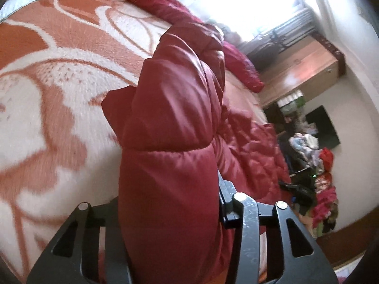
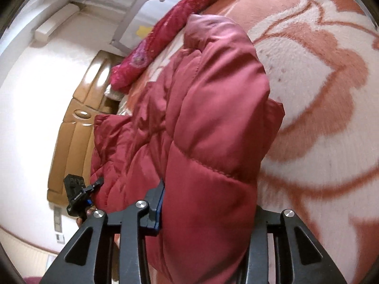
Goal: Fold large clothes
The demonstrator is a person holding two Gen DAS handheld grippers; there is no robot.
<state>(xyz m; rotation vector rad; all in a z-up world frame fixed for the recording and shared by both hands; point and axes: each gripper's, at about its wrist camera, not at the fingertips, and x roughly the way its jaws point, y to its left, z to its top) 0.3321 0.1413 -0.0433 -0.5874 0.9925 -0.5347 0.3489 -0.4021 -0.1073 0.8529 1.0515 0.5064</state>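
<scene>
The left gripper (image 1: 170, 215) is closed on a thick quilted section of the red puffer jacket (image 1: 170, 123); padding fills the space between the jaws, and one blue-edged pad (image 1: 223, 203) is seen pressed against the fabric on the right side of the bundle. The opposite pad is hidden behind the cloth. The right gripper (image 2: 208, 215) is likewise clamped on the same red puffer jacket (image 2: 213, 118), with its blue-edged pad (image 2: 159, 203) pressed into the left side of the gripped fold; the other pad is covered by fabric.

In both views the gripped portions are raised off the bedding, and the jacket's remaining bulk is seen crumpled on the bed between the two held sections. The garment lies on an orange and cream floral blanket (image 1: 59, 75) spread over the bed. A magenta patterned quilt (image 2: 165, 33) is noted along the far edge of the blanket. In the right wrist view the left gripper's body (image 2: 77, 194) is visible beyond the jacket. A wooden cabinet (image 1: 300, 71) and a heap of mixed clothing (image 1: 319, 165) are recorded against the wall.
</scene>
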